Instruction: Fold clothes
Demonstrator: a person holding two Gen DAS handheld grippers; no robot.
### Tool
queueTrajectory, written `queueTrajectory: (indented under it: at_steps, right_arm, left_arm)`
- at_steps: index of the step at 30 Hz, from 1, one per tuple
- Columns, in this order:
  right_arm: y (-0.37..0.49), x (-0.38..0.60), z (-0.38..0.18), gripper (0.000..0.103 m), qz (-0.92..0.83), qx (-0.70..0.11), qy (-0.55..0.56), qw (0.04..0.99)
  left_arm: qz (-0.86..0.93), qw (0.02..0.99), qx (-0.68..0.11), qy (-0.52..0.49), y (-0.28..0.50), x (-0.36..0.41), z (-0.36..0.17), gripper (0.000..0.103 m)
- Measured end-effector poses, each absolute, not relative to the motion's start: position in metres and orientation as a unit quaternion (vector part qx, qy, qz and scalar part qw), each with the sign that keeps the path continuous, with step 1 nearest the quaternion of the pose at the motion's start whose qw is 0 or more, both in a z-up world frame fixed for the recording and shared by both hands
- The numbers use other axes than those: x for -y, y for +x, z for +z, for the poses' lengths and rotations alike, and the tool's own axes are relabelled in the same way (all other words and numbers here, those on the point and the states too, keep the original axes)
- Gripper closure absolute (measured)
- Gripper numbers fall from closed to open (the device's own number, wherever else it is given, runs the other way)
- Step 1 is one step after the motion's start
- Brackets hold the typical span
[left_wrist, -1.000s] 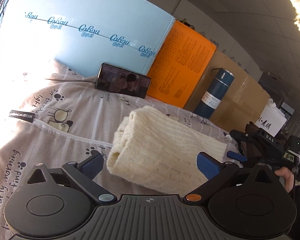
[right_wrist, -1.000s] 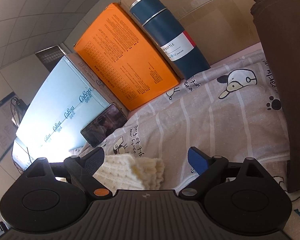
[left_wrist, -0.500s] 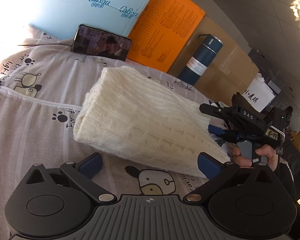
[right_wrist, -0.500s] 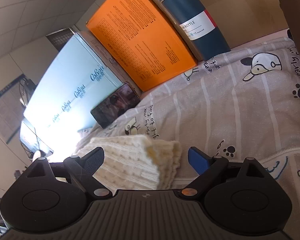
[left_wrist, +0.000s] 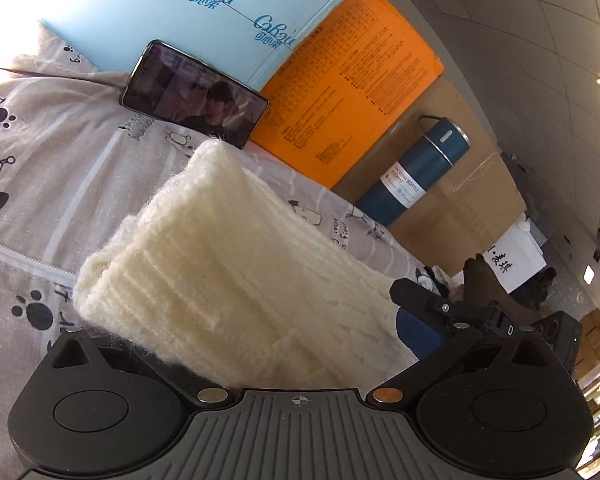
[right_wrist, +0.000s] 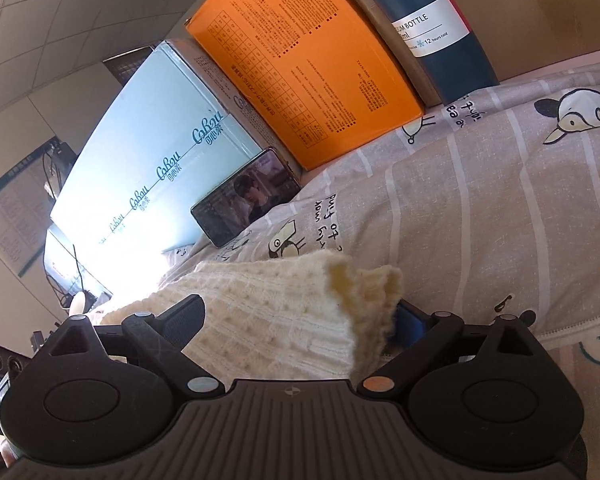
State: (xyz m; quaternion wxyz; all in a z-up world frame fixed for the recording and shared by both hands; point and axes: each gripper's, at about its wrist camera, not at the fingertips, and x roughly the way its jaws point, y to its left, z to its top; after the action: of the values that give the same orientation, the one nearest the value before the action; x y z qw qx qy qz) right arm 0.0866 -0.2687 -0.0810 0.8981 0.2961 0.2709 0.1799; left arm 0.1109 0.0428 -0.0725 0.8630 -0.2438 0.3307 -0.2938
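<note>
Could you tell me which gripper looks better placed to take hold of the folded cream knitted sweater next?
Probably the right gripper: its open jaws already straddle the open-edged end of the folded cream knitted sweater. The left gripper also straddles the sweater, but its fingers are mostly hidden.

Cream knitted sweater (left_wrist: 236, 276), folded thick, on the cartoon-print bedsheet (left_wrist: 60, 168)

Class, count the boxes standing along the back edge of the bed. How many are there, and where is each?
3: a light blue box behind the phone, an orange box beside it, and a brown cardboard box behind the blue bottle. More may be hidden out of frame.
</note>
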Motion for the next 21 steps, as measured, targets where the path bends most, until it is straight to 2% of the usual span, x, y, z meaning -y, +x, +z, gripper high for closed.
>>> queueTrajectory:
  at_steps: [1,4,6,8,11,13,16,21]
  right_arm:
    - [0.085,0.270,-0.082,0.014,0.178,-0.267,0.298,0.899]
    - [0.081,0.272,-0.083,0.033,0.174,-0.256,0.301,0.902]
    - [0.080,0.267,-0.083,0.054,0.184,-0.256,0.291,0.904]
    - [0.080,0.262,-0.082,0.060,0.196,-0.257,0.278,0.904]
    - [0.080,0.255,-0.081,0.074,0.208,-0.260,0.261,0.906]
    - [0.078,0.249,-0.077,0.077,0.200,-0.258,0.247,0.912]
    - [0.076,0.236,-0.068,0.079,0.195,-0.251,0.239,0.917]
    - [0.082,0.193,-0.037,0.080,0.213,-0.220,0.219,0.926]
  left_arm:
    - [-0.289,0.869,-0.324,-0.238,0.114,-0.041,-0.073,0.001]
    - [-0.275,0.883,-0.310,-0.221,0.114,-0.041,-0.075,0.008]
    - [-0.269,0.893,-0.296,-0.204,0.107,-0.042,-0.074,0.018]
    - [-0.269,0.901,-0.285,-0.185,0.103,-0.041,-0.072,0.031]
    - [-0.272,0.905,-0.278,-0.173,0.100,-0.043,-0.068,0.043]
    - [-0.270,0.909,-0.271,-0.167,0.096,-0.046,-0.065,0.047]
    - [-0.261,0.917,-0.257,-0.157,0.090,-0.050,-0.058,0.048]
    - [-0.219,0.940,-0.185,-0.186,0.080,-0.086,-0.036,0.050]
